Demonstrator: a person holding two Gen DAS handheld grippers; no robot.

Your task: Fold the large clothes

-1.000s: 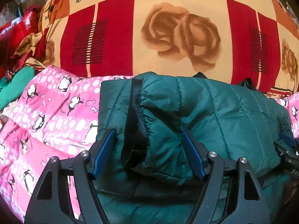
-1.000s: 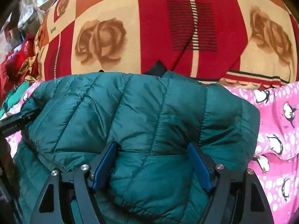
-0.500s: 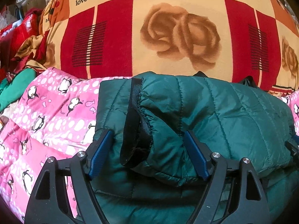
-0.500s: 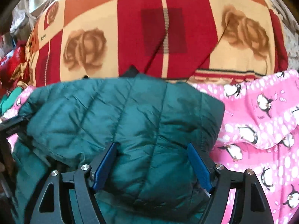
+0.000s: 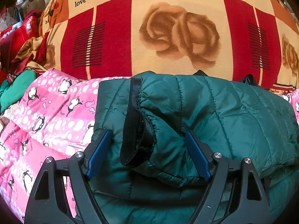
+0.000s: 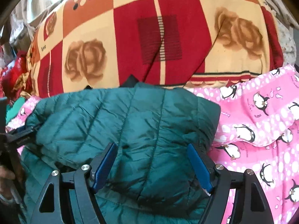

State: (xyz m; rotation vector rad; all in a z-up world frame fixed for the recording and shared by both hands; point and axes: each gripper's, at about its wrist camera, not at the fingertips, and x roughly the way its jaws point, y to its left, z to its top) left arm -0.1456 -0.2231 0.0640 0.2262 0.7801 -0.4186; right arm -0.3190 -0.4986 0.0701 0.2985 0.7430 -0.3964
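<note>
Green quilted puffer jacket (image 5: 214,112) lies partly folded on the pink penguin blanket (image 5: 48,112), near side of the bed, with the big red and cream rose blanket (image 5: 168,37) heaped just behind it. A sleeve is laid across the body, black-lined cuff (image 5: 136,130) gaping toward the near left.

Left tongs (image 5: 147,153) spread wide, blue pads either side of the cuff end, not pinching anything visible. Right tongs (image 6: 152,160) also spread wide over the jacket's right portion, pads apart, fabric bulging between them but no clamp seen. The left tool shows at the far left edge of the right wrist view.

Risks, as judgement:
- Puffy slick fill: folded layer likely springs open once pressure is off, since nothing pins it.
- Sleeve only rests on top; a drag or lift from one side could slide it off toward the left and undo the fold.
- Closing the tongs on a thick bulge may catch just the top shell layer, so a lift peels one layer and leaves the rest.
- Soft lumpy bedding underneath gives no firm base, so creases may go crooked.
- Cuff opening could snag a pad tip on approach.
</note>
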